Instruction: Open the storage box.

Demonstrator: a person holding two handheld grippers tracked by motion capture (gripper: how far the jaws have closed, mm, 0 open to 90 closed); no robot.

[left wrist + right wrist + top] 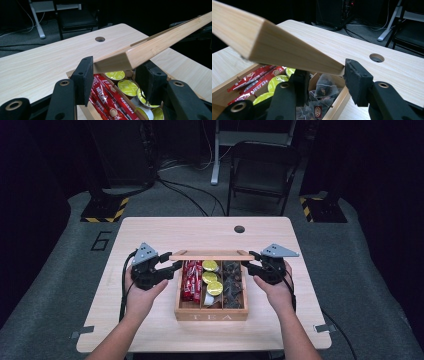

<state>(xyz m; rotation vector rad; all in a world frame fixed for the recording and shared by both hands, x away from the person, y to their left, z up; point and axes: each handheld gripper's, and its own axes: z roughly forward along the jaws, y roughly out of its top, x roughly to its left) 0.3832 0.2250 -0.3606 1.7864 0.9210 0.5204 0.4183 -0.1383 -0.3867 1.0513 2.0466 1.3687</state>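
Lid (211, 255) raised over tea box (211, 316); right gripper (253, 266) clamps its end, left gripper (172, 267) half-open, barely touching. Setting down remains.

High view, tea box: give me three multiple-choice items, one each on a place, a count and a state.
1. In the high view, which compartment of the tea box holds the red sachets?
A. left
B. middle
C. right

2. How many compartments does the box have?
A. two
B. three
C. four

3. How is the lid?
A. shut on the box
B. raised, contents uncovered
C. lying flat on the table beside the box

Key:
1 A: the sachets lie next to the box's left wall.
2 B: sachets, yellow-green capsules and dark tea bags each fill a section of their own.
3 B: the lid hangs over the box's far edge, one end at the left gripper and the other at the right gripper.
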